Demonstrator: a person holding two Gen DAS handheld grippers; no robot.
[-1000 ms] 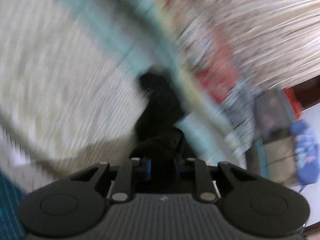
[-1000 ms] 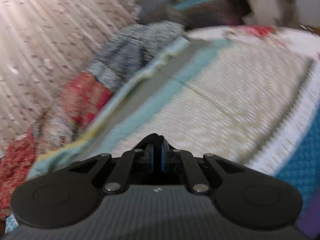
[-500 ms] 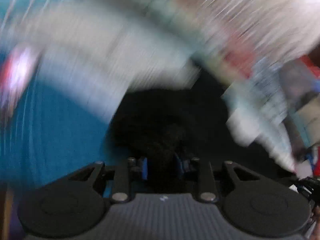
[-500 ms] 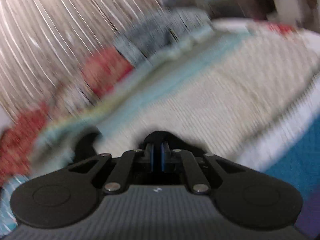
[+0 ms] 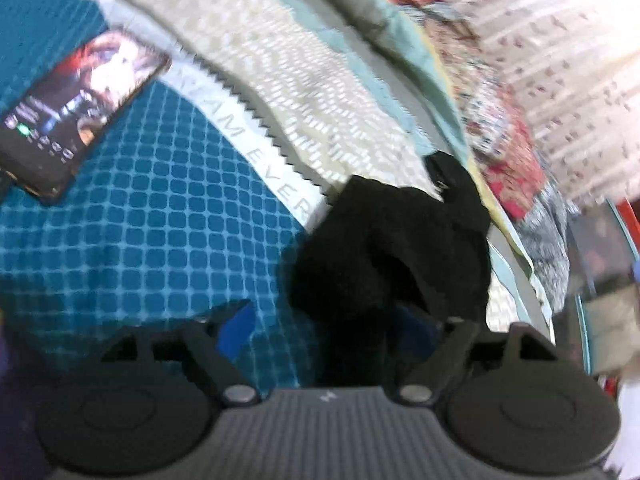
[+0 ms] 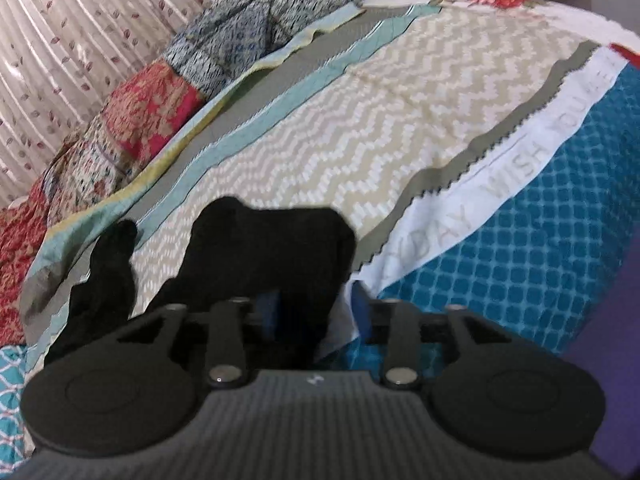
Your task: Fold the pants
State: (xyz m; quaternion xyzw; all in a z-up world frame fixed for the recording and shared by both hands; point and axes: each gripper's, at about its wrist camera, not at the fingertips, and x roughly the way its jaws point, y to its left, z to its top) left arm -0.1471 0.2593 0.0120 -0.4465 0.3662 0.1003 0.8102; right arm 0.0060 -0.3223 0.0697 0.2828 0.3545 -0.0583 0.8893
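Left view only: perhaps a phone [image 5: 76, 114].

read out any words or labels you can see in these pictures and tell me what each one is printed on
"DAY WISH YOU" on the white band of the bedspread, right wrist view; the letters before and after are cut off or too faint.
"AM EVER" on the same white band, left wrist view; partly hidden by the black pants.
Phone screen: text and icons too blurred to read.
Small pale mark on each claw body: not legible.

Bare bedspread [image 6: 400, 128] beyond black pants [image 6: 264, 256], phone [image 5: 76, 112] left, bedding pile [image 6: 152, 108] behind
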